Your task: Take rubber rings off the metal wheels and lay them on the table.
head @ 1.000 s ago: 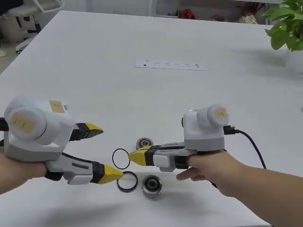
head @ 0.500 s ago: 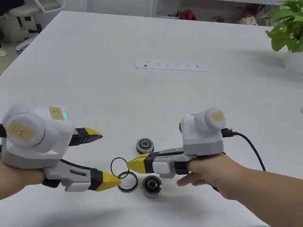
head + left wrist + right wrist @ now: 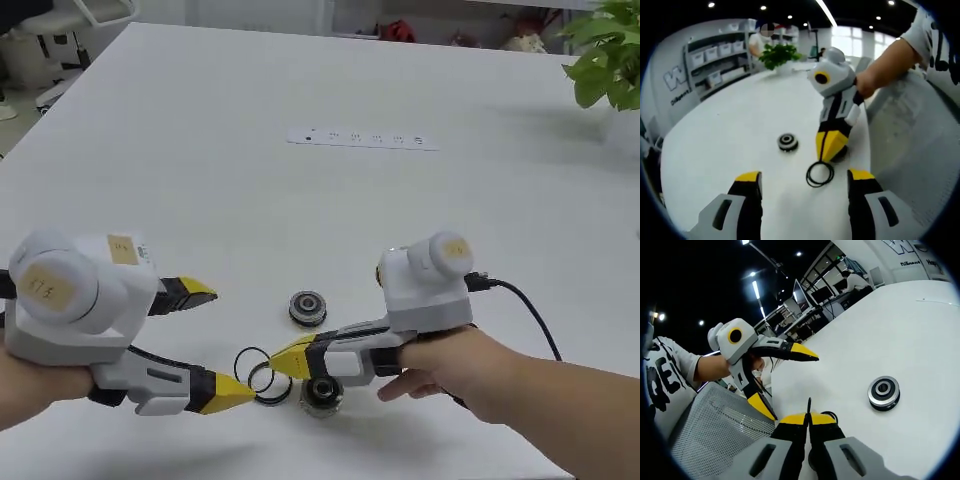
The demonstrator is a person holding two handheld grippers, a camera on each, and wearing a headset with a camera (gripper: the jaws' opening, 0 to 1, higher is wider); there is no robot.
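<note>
The right claw pinches a rubber ring (left claw agape), metal wheel apart.

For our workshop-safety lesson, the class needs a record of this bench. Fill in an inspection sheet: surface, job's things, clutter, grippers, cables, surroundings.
Surface: white table, no spills seen.
Job's things: far wheel stands free; near wheel is partly behind the right gripper; thicker ring lies flat on the table; thin ring is pinched.
Clutter: power strip mid-table.
Grippers: left gripper open, holding nothing; right gripper shut on the thin ring.
Cables: black cable trails from the right gripper.
Surroundings: potted plant, chair, shelves.
</note>
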